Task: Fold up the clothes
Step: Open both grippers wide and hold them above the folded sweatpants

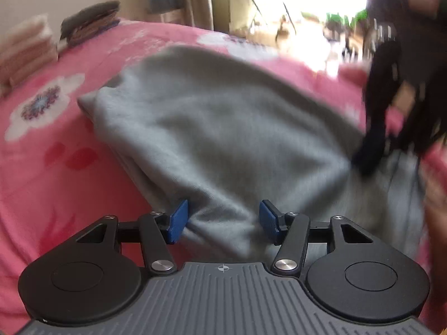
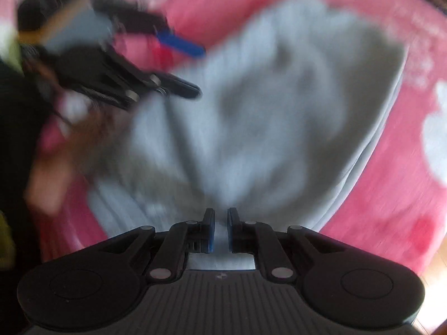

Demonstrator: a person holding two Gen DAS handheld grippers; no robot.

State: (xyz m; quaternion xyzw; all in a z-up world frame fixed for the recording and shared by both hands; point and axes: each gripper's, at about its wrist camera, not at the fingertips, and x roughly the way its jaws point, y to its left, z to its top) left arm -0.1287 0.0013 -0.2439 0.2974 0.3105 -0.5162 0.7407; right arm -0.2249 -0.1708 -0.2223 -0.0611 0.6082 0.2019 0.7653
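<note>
Both views blurred, grey garment [image 1: 223,128] edges indistinct on pink bed [image 1: 56,167]; left tongs [image 1: 222,219] apart astride a fold, right tongs [image 2: 220,229] nearly closed on cloth, pointing steeply down

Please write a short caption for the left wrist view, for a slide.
Left gripper open over a bunched grey garment on a pink floral bedspread, folded stacks behind.

no legible text, labels or numbers
</note>
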